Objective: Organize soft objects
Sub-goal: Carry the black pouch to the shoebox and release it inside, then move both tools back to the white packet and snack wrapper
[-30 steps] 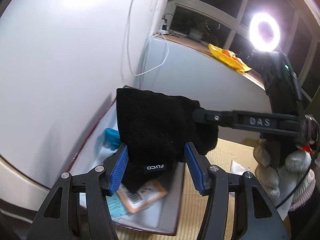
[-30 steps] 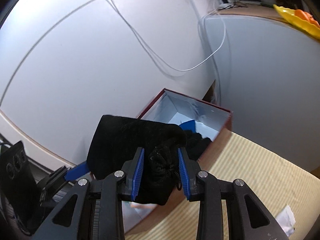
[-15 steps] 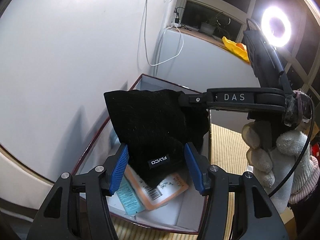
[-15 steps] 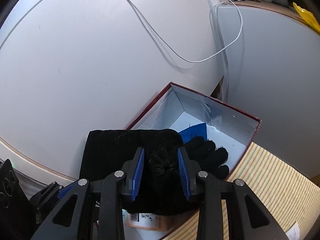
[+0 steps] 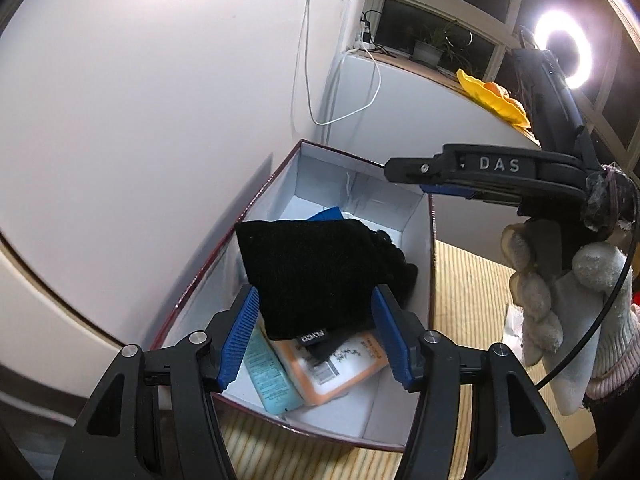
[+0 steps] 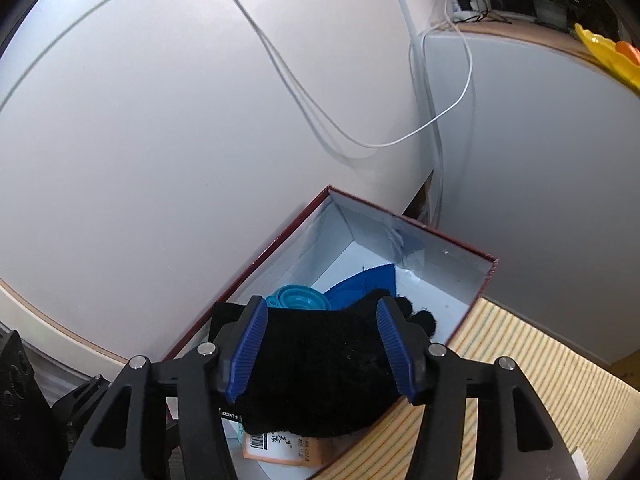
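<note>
A black cloth pouch (image 5: 316,272) with a small label lies in the red box (image 5: 431,240), over a black glove (image 5: 400,264) and an orange packet (image 5: 344,368). My left gripper (image 5: 316,320) is at the pouch's labelled end. Its blue pads sit against both edges and its jaws are just starting to open. My right gripper (image 5: 408,178) hangs above the box's far right corner. Its jaws are opening and its pads touch nothing. In the right wrist view the pouch (image 6: 320,376) lies below that gripper (image 6: 320,340).
The box (image 6: 400,226) stands against a white wall on a woven mat (image 5: 472,280). It also holds a blue cloth (image 6: 368,280), a teal cup (image 6: 296,294) and a teal packet (image 5: 272,380). A person's gloved hand (image 5: 560,300) holds the right gripper. A ring light (image 5: 562,56) glares behind.
The right gripper has let go of the pouch's bunched end, spread its jaws and drawn up and away. The pouch has sunk from above the box onto the things inside.
</note>
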A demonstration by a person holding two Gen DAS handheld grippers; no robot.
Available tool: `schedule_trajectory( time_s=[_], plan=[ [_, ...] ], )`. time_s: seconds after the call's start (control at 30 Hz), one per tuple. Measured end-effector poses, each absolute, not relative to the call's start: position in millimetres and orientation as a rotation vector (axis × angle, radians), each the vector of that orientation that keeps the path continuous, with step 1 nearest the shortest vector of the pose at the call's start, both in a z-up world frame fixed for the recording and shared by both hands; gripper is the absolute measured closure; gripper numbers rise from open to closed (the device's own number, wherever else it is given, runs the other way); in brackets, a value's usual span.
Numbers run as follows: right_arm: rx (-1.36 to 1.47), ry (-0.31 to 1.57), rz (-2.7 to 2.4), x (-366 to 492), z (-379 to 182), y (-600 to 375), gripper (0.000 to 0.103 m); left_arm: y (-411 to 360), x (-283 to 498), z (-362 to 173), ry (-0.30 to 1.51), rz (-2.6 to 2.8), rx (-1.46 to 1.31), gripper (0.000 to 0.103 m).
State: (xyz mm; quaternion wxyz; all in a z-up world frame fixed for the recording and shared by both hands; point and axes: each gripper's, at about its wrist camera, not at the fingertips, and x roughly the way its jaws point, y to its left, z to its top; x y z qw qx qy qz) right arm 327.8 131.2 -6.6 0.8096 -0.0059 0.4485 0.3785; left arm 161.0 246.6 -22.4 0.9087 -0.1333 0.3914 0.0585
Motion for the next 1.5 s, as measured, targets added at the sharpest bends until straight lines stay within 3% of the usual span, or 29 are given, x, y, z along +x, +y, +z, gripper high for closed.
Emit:
schedule_trajectory(
  time_s=[0.53,1.17,1.5],
  plan=[
    [-0.090,0.894,0.749,281,14,25,0.047,180,153,-4,0.782,-0.005,-0.218,0.045],
    [-0.109,0.861,0.503,247,-3,-156,0.047,79,168,-34,0.876,-0.180,-0.148,0.045],
    [-0.120,0.942,0.478,242,-39,-181,0.047,36,176,-54,0.935,-0.278,-0.093,0.040]
  ],
)
